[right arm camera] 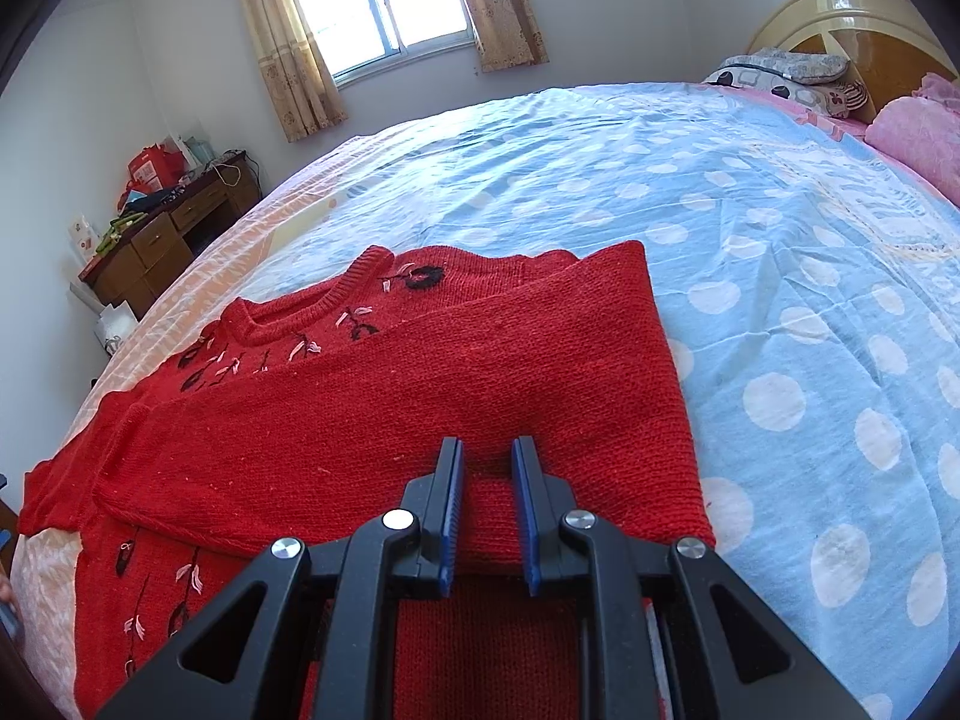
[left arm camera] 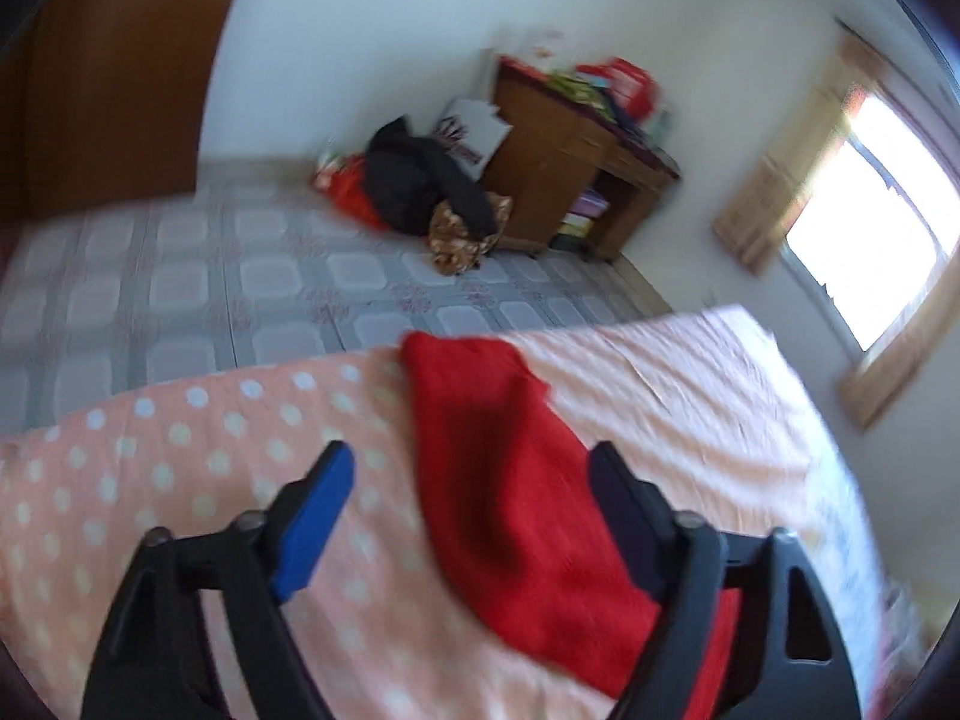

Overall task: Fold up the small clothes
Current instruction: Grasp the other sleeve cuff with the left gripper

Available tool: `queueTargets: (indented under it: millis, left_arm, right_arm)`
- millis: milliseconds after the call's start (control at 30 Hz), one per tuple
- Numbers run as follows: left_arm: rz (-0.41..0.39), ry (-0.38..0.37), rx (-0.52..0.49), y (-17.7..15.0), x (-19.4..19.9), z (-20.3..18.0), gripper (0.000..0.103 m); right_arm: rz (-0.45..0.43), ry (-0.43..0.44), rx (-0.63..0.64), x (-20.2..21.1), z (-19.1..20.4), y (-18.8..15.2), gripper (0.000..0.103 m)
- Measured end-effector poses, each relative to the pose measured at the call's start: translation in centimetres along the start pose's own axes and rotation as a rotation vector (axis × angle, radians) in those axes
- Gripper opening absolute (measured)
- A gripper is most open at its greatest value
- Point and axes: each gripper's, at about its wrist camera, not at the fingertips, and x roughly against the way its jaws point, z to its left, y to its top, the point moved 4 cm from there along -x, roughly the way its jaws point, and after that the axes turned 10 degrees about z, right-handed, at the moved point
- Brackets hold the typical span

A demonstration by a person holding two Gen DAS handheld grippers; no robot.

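Note:
A red knit sweater (right arm camera: pixel 384 408) with black and pink embroidery lies flat on the bed, one side folded across its body. My right gripper (right arm camera: pixel 489 450) is over its near edge, jaws narrow, with a ribbed band of the sweater pinched between the blue pads (right arm camera: pixel 454 498). The left wrist view is blurred by motion. In it a red sleeve (left arm camera: pixel 510 480) lies on the pink dotted sheet (left arm camera: pixel 180 480) near the bed's edge. My left gripper (left arm camera: pixel 471 453) is open above it. The sleeve runs under the right finger, and the left blue pad (left arm camera: pixel 315 528) is well off the cloth.
The bed's blue dotted sheet (right arm camera: pixel 750 276) stretches right toward pillows (right arm camera: pixel 786 69) and a headboard. Beyond the bed edge are a tiled floor (left arm camera: pixel 180 276), a heap of dark and red clothes (left arm camera: pixel 414 186), a wooden desk (left arm camera: pixel 564 180) and a window (right arm camera: pixel 372 0).

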Motion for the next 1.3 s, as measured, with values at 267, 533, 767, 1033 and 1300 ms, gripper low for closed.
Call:
queueTargets:
  millis: [267, 533, 767, 1033, 1300]
  left_arm:
    - [0.051, -0.039, 0.099, 1.1, -4.2, 0.9, 0.048]
    - [0.064, -0.031, 0.028, 1.3, -4.8, 0.4, 0.046]
    - [0.114, -0.093, -0.021, 0.8, -5.7, 0.0, 0.006]
    - [0.001, -0.155, -0.131, 1.3, -2.0, -2.9, 0.005]
    - [-0.044, -0.326, -0.588, -7.5, 4.2, -16.1, 0.005]
  right_arm:
    - [0.001, -0.011, 0.006, 0.0, 0.1, 0.0, 0.017]
    - [0.001, -0.025, 0.014, -0.1, 0.3, -0.1, 0.017]
    - [0.001, -0.026, 0.014, -0.1, 0.3, 0.0, 0.017]
    - [0.000, -0.027, 0.015, 0.0, 0.4, -0.1, 0.017]
    - [-0.001, -0.032, 0.017, 0.0, 0.4, 0.0, 0.017]
